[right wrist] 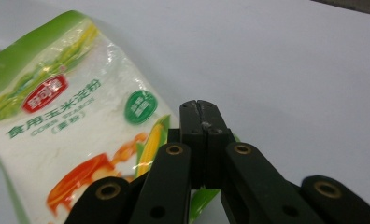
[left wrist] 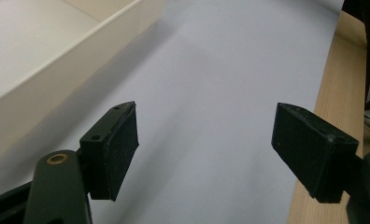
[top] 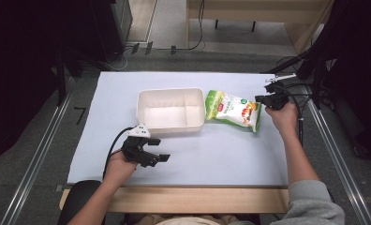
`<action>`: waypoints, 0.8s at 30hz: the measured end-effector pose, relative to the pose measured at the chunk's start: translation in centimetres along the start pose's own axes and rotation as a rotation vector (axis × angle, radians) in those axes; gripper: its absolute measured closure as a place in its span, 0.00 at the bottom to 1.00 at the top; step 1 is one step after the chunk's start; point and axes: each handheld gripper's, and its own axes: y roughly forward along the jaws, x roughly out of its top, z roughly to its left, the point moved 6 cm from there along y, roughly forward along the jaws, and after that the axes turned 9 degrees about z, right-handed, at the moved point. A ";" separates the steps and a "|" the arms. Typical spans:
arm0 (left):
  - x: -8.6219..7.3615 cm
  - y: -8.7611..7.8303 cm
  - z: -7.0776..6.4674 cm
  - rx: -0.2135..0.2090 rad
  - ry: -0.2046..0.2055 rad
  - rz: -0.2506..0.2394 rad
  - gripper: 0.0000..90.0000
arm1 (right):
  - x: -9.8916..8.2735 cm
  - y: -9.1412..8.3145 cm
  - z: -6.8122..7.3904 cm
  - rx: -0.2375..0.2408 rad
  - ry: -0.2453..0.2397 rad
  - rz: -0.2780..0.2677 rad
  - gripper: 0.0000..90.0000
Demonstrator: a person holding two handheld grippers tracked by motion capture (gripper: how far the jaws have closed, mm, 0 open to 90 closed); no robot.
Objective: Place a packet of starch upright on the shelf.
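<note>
**Right gripper pinches the bag's far corner, tub lies to the left**

The right gripper [top: 262,99] has its jaws pressed together, and in the right gripper view [right wrist: 202,112] they look clamped on the lower edge of the green-and-white plastic bag of corn starch [right wrist: 66,121], though the pinch itself is hidden behind the jaws. In the high view that bag [top: 232,110] lies flat on the pale table sheet [top: 221,154], just to the right of the cream rectangular plastic tub [top: 170,110], its near end almost touching the tub's right wall. The bag's long axis runs away from the tub toward the right gripper. So I'd judge any move into the tub runs leftward, along that axis. The left gripper [top: 152,151], jaws wide apart on nothing [left wrist: 204,149], sits in front of the tub, well apart from the bag.
</note>
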 end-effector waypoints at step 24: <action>0.0 -0.2 0.0 -0.001 -0.001 -0.006 0.26 | -3.2 2.3 -0.4 0.008 0.015 0.101 1.00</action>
